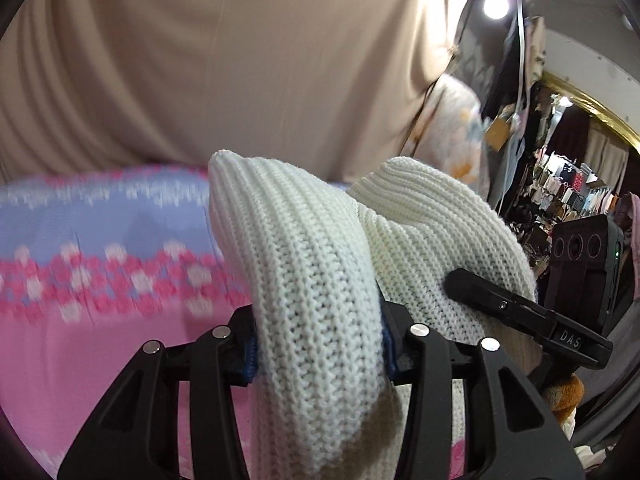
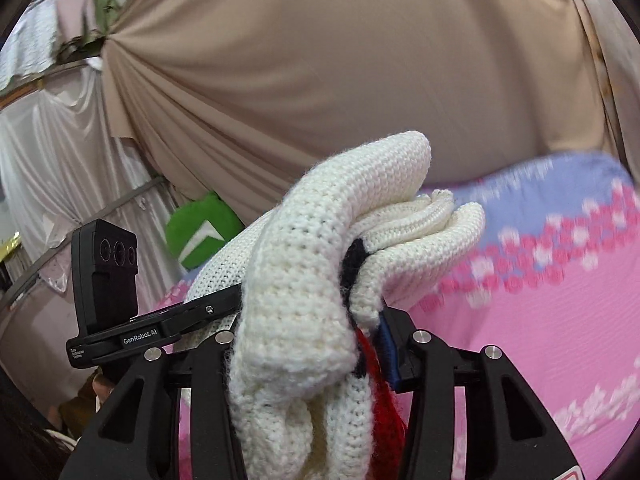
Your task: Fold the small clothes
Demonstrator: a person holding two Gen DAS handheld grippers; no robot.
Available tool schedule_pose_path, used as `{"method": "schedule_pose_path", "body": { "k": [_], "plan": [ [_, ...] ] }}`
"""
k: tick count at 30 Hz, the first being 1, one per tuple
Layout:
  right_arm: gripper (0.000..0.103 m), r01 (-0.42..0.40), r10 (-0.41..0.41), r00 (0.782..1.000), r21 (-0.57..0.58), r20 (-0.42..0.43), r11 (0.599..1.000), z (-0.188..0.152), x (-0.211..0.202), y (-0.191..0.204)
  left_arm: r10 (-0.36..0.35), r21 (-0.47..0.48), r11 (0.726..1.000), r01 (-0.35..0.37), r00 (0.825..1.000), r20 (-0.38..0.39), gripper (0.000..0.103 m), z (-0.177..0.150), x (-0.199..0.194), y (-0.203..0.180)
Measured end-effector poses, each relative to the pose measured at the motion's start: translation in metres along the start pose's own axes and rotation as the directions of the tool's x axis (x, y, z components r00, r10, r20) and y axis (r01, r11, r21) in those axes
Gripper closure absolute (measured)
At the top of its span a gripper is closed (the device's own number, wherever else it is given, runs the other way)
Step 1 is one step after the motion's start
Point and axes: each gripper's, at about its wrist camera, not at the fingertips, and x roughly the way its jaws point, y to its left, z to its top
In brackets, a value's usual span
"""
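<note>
A cream knitted sweater [image 1: 312, 280] is bunched between the fingers of my left gripper [image 1: 318, 354], which is shut on it. My right gripper [image 2: 308, 354] is shut on another thick fold of the same sweater [image 2: 296, 300], where black and red yarn [image 2: 378, 384] shows at the right finger. Both grippers hold the sweater up above a pink and lilac patterned bed cover [image 1: 100, 300], which also shows in the right wrist view [image 2: 540, 320]. In the left wrist view the right gripper's finger [image 1: 500, 304] lies against the knit; in the right wrist view the left gripper's finger [image 2: 200, 312] does too.
A beige draped curtain [image 1: 240, 60] hangs behind the bed. A lamp [image 1: 496, 6] and racks of hanging clothes [image 1: 568, 188] are at the right. A green cushion [image 2: 202, 234] and white drapes [image 2: 60, 160] are at the left in the right wrist view.
</note>
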Motion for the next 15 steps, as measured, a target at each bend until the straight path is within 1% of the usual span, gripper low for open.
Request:
{"method": "schedule_pose_path", "body": {
  "k": [2, 5, 7, 8, 9, 10, 11, 12, 13, 14, 15],
  "plan": [
    [0.059, -0.03, 0.033, 0.998, -0.056, 0.056, 0.998, 0.02, 0.001, 0.021, 0.013, 0.042, 0.999, -0.017, 0.997, 0.076, 0.06, 0.021, -0.024, 0.001],
    [0.058, -0.096, 0.107, 0.987, -0.1, 0.12, 0.99, 0.046, 0.017, 0.041, 0.046, 0.086, 0.994, -0.063, 0.983, 0.18, 0.059, 0.049, -0.053, 0.011],
    [0.057, -0.117, 0.127, 0.985, -0.093, 0.116, 0.989, 0.058, 0.041, 0.046, 0.087, 0.088, 0.99, -0.107, 0.974, 0.211, 0.057, 0.063, -0.063, 0.027],
    [0.054, -0.119, 0.126, 0.987, -0.08, 0.103, 0.99, 0.061, 0.058, 0.045, 0.116, 0.084, 0.987, -0.137, 0.97, 0.213, 0.054, 0.068, -0.063, 0.037],
    [0.052, -0.117, 0.121, 0.989, -0.055, 0.081, 0.992, 0.06, 0.079, 0.04, 0.151, 0.071, 0.983, -0.169, 0.967, 0.206, 0.052, 0.07, -0.06, 0.049],
    [0.047, -0.112, 0.113, 0.992, -0.027, 0.046, 0.993, 0.056, 0.102, 0.033, 0.19, 0.059, 0.977, -0.203, 0.965, 0.18, 0.047, 0.071, -0.05, 0.066],
    [0.044, -0.099, 0.099, 0.995, 0.007, -0.001, 0.995, 0.048, 0.127, 0.023, 0.225, 0.047, 0.971, -0.234, 0.964, 0.144, 0.043, 0.068, -0.037, 0.084],
    [0.044, -0.061, 0.065, 0.995, 0.054, -0.069, 0.997, 0.032, 0.159, 0.006, 0.257, 0.027, 0.965, -0.261, 0.961, 0.101, 0.039, 0.061, -0.022, 0.103],
    [0.044, -0.009, 0.021, 0.991, 0.09, -0.133, 0.996, 0.015, 0.183, -0.01, 0.306, -0.007, 0.952, -0.306, 0.951, 0.031, 0.038, 0.048, 0.0, 0.13],
    [0.048, 0.042, -0.021, 0.984, 0.115, -0.179, 0.993, -0.003, 0.2, -0.025, 0.346, -0.036, 0.938, -0.346, 0.938, -0.02, 0.039, 0.035, 0.013, 0.149],
    [0.051, 0.099, -0.066, 0.972, 0.138, -0.227, 0.986, -0.023, 0.212, -0.039, 0.378, -0.064, 0.922, -0.382, 0.923, -0.074, 0.04, 0.019, 0.025, 0.168]
  ]
}}
